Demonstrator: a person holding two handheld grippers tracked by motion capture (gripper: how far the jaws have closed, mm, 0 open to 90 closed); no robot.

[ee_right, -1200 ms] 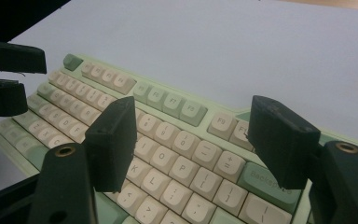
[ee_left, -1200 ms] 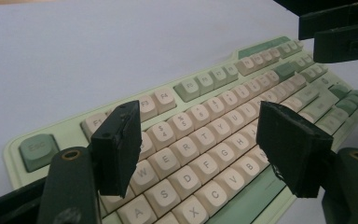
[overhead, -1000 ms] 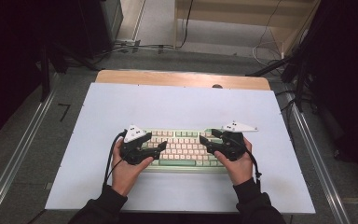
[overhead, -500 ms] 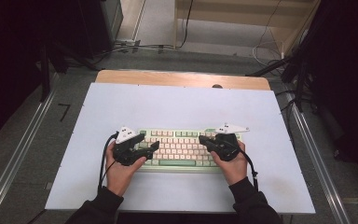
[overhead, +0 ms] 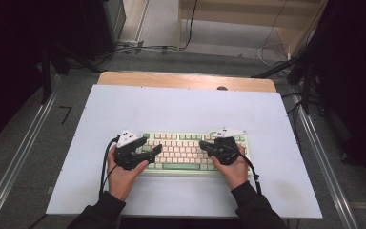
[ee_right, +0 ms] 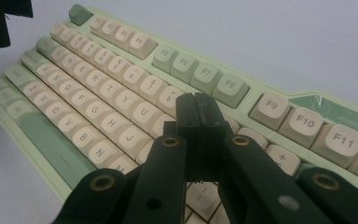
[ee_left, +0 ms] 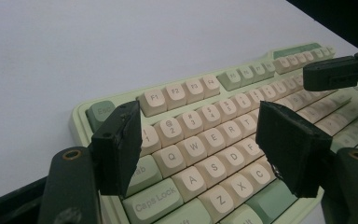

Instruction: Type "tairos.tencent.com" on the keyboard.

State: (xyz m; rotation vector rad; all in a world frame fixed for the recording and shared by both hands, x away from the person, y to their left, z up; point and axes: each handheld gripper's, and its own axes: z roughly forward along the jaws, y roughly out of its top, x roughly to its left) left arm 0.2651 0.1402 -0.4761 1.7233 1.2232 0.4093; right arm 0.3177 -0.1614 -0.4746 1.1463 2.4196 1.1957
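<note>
A pale green keyboard with cream keys lies near the front of the white tabletop. My left gripper hovers over its left end, jaws open; in the left gripper view the left gripper frames the Q, W, E keys of the keyboard with nothing between the pads. My right gripper is over the right half, jaws shut together and holding nothing. In the right gripper view the right gripper points down just above the number row of the keyboard.
A wooden strip borders the table's far edge. Metal rails run along both sides, with cables on the floor behind. The other gripper's black jaw shows at the right of the left gripper view.
My right hand has sunk a little toward the keys. My left hand has shifted slightly to the left. The keyboard has stayed put.
</note>
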